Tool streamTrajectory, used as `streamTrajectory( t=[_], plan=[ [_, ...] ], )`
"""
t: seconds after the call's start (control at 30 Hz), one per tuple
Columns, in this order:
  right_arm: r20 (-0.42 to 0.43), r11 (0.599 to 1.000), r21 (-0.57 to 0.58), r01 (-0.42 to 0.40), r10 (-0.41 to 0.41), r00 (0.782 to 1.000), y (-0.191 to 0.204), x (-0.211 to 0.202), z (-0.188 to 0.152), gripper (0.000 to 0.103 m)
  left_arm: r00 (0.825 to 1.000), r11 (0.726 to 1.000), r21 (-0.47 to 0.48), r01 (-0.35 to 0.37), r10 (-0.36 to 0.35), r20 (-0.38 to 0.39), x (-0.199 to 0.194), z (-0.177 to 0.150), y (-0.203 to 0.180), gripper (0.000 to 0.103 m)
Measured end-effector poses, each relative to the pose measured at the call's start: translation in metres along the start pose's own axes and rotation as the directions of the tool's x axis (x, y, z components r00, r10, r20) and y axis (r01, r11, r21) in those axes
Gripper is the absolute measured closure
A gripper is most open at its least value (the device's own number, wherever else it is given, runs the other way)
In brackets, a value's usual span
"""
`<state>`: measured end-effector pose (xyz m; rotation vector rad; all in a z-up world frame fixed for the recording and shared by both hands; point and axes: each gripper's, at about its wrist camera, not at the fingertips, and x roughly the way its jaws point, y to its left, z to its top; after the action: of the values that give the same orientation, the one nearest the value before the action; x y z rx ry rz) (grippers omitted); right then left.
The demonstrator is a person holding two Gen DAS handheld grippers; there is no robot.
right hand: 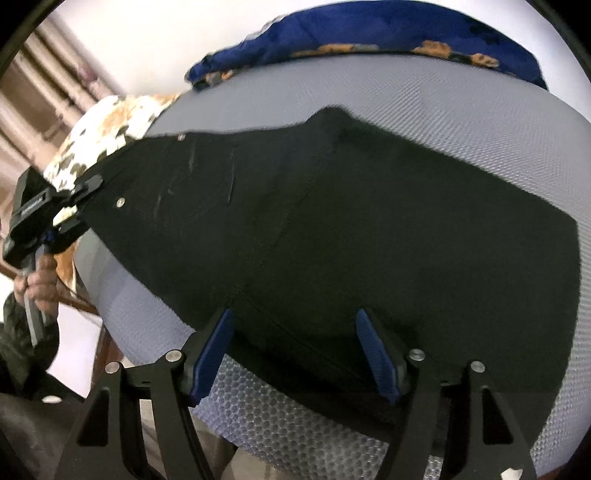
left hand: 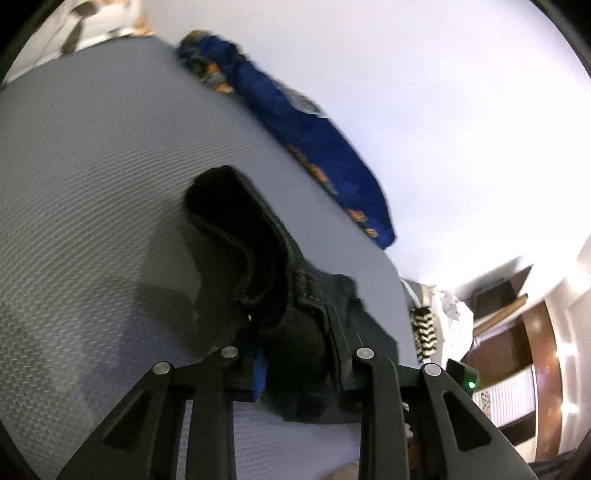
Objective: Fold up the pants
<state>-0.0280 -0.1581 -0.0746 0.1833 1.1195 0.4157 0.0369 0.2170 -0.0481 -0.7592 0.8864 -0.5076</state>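
Note:
Black pants (right hand: 332,221) lie spread flat across a grey mesh-covered mattress (right hand: 480,110), waist end to the left with its metal buttons showing. In the right wrist view my left gripper (right hand: 88,188) is clamped on the waist corner at the left edge. In the left wrist view bunched black waistband fabric (left hand: 236,236) fills the gap of my left gripper (left hand: 291,354) and hangs lifted off the mattress (left hand: 92,166). My right gripper (right hand: 293,317) stands open over the pants' near edge, its blue pads (right hand: 373,350) wide apart and not pressing the cloth.
A blue blanket with orange print (right hand: 369,33) lies along the far side against a white wall. A floral pillow (right hand: 110,125) sits behind the waist end. A person's hand (right hand: 40,280) holds the left gripper's handle. Brown shelving (left hand: 517,332) and a zigzag cloth (left hand: 423,332) lie beyond the mattress.

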Motion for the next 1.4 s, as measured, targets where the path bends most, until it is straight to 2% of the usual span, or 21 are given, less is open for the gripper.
streamTrajectory(
  t=[0.23,0.57,0.73,0.87,1.03,1.17,1.27,1.4],
  plan=[
    [0.113,0.993,0.111,-0.028,0.016,0.994,-0.031,-0.044,0.018,0.036,0.998,0.989,0.135,0.053,-0.047,-0.047,0.023,-0.001,-0.072,0.077],
    [0.202,0.972,0.23,-0.05,0.003,0.979,-0.078,-0.084,0.017,0.036,0.98,0.969,0.19,0.16,-0.132,-0.151,0.08,-0.013,-0.139,0.077],
    [0.237,0.95,0.3,-0.089,0.016,0.971,-0.104,-0.099,0.011,0.036,0.963,0.956,0.215,0.201,-0.152,-0.224,0.117,-0.028,-0.169,0.077],
    [0.265,0.929,0.35,-0.115,0.02,0.964,-0.124,-0.108,0.009,0.036,0.94,0.945,0.231,0.23,-0.154,-0.304,0.15,-0.046,-0.191,0.077],
    [0.275,0.919,0.371,-0.129,0.023,0.961,-0.141,-0.118,0.008,0.036,0.907,0.937,0.271,0.221,-0.096,-0.41,0.197,-0.077,-0.208,0.077],
    [0.259,0.922,0.368,-0.119,0.022,0.966,-0.149,-0.118,0.006,0.036,0.882,0.936,0.284,0.206,-0.052,-0.469,0.221,-0.103,-0.205,0.077],
    [0.234,0.916,0.376,-0.137,0.049,0.971,-0.157,-0.111,0.002,0.036,0.869,0.925,0.33,0.187,0.001,-0.495,0.232,-0.116,-0.205,0.076],
    [0.213,0.901,0.398,-0.175,0.095,0.972,-0.166,-0.097,-0.001,0.036,0.862,0.916,0.375,0.142,0.073,-0.502,0.247,-0.129,-0.209,0.075]
  ],
)
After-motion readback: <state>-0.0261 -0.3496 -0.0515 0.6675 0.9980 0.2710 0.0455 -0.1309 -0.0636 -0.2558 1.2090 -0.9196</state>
